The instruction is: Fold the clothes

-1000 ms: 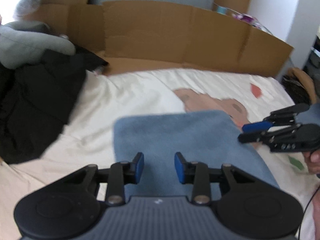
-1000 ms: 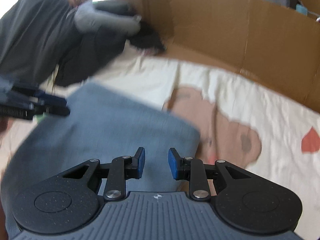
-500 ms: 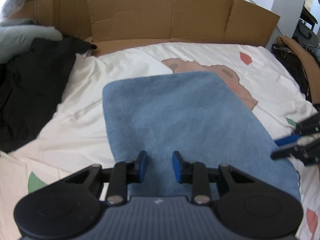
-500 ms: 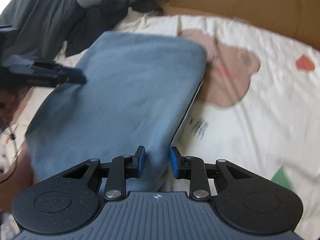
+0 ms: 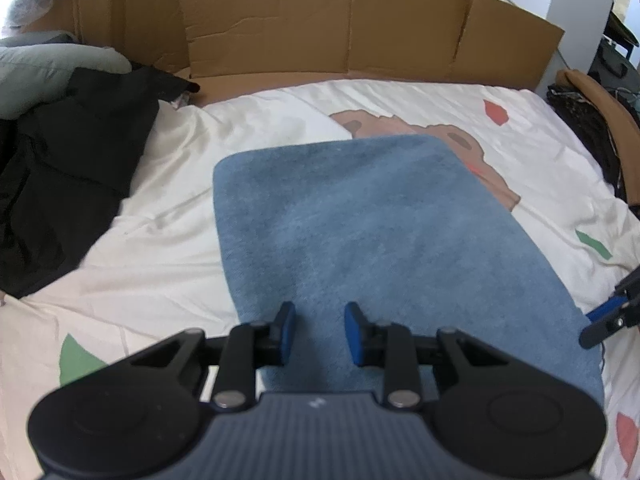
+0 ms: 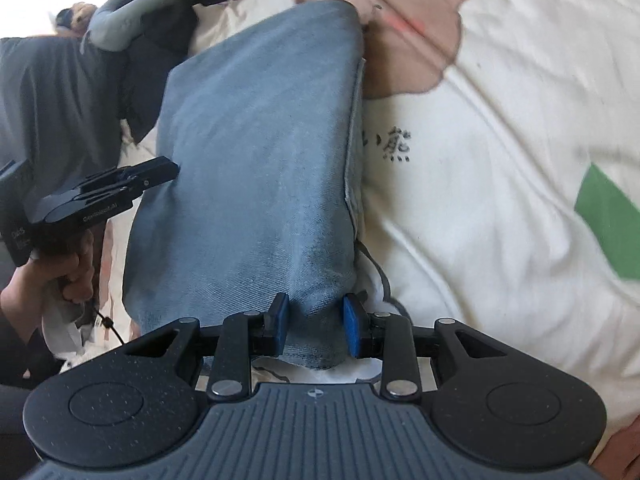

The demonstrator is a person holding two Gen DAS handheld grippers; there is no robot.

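A: Item one, location?
B: Blue towel, flat on the cream bedsheet, near edge directly under both tools. Long axis runs away from the person toward the cardboard wall.

A: Position relative to the grippers?
B: Left gripper over the near edge, left of centre; cloth lies ahead and below. Right gripper at the near right corner, beside the hemmed side edge. Judged: the right is nearer a graspable corner.

A: Gripper state?
B: Left: jaws narrow, just been closing, cloth seen through the gap, pads not clearly pressing on it. Right: jaws narrow, just opened slightly; the towel corner bunches between the pads, which appear to pinch it.

A: Condition of item?
B: Plush, slate-blue, smooth, rounded far corners. A doubled layer shows along the right edge; judged already folded once.

A: Other stock?
B: Black garment and a grey one heaped at far left, well apart.
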